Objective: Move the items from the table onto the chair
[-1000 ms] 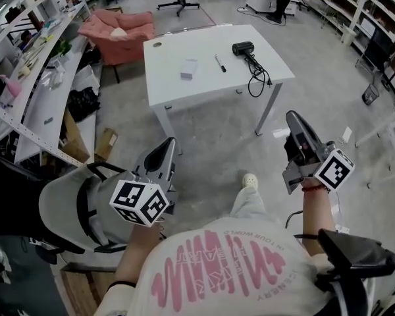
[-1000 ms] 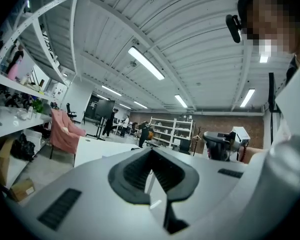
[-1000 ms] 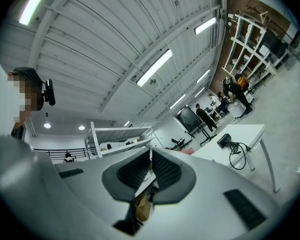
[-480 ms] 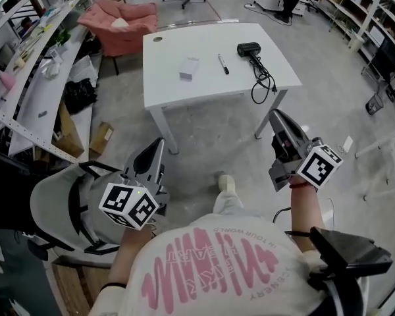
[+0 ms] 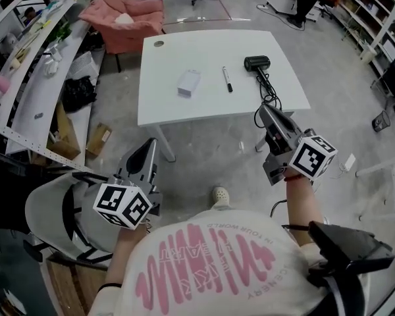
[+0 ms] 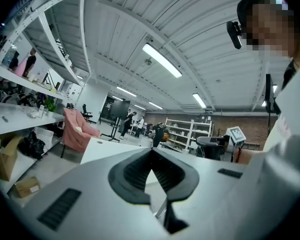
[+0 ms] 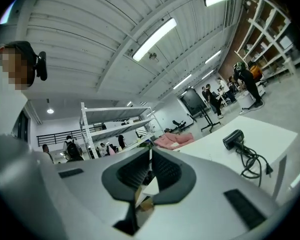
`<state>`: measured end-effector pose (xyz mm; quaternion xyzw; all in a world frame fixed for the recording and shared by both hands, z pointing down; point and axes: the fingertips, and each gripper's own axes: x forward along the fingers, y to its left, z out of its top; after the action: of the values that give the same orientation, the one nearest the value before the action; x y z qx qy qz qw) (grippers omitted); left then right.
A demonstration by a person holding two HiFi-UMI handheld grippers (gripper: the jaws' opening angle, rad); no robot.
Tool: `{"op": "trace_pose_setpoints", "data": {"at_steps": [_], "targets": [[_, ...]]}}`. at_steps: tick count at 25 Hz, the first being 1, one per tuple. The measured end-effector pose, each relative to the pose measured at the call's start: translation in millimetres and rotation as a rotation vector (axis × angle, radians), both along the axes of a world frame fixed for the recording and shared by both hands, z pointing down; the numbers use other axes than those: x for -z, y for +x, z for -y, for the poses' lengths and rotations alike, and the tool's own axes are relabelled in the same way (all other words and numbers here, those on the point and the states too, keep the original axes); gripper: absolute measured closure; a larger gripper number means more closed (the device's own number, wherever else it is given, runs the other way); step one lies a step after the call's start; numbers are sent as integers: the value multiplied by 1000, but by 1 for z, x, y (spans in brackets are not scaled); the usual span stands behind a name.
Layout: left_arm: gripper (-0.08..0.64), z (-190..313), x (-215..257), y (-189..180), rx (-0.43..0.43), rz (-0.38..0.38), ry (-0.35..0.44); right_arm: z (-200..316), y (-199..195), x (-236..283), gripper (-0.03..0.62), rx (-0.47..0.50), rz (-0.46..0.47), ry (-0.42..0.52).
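A white table [image 5: 204,101] carries a small white box [image 5: 188,82], a black marker [image 5: 228,79] and a black hair dryer [image 5: 257,63], whose cord [image 5: 270,96] trails to the front edge. A grey chair [image 5: 49,216] stands at my lower left. My left gripper [image 5: 149,147] is shut and empty, over the floor beside the chair and short of the table. My right gripper [image 5: 261,110] is also shut and empty, its tip at the table's front right edge near the cord. In the right gripper view the hair dryer [image 7: 233,138] lies ahead on the right.
A pink armchair [image 5: 128,18] stands behind the table. Long white shelves [image 5: 33,84] with clutter run along the left, with cardboard boxes [image 5: 99,138] on the floor beneath. More shelving [image 5: 375,18] and people fill the far right.
Both grippers have moved forward towards the table, still shut. The right one has come up to the table's front right edge; the chair has slid further back on my left.
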<state>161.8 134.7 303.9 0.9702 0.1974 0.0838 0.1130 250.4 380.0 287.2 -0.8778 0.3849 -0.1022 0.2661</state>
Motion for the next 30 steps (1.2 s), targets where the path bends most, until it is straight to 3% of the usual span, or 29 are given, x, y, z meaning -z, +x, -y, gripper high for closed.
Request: {"op": "trace_pose_setpoints", "data": {"at_steps": [3, 11, 17, 20, 24, 30], "targets": [[549, -5, -8, 33, 16, 11, -10, 3, 35, -8, 574, 56, -3, -45], [549, -22, -20, 106, 74, 9, -16, 13, 111, -37, 527, 173, -61, -277], [549, -26, -28, 146, 127, 8, -22, 23, 159, -54, 500, 236, -37, -262], [549, -32, -34, 155, 122, 13, -20, 27, 169, -65, 448, 249, -19, -249], [549, -34, -35, 173, 124, 18, 4, 32, 176, -84, 433, 257, 30, -263], [524, -25, -48, 214, 61, 25, 5, 32, 194, -119, 433, 214, 121, -311]]}}
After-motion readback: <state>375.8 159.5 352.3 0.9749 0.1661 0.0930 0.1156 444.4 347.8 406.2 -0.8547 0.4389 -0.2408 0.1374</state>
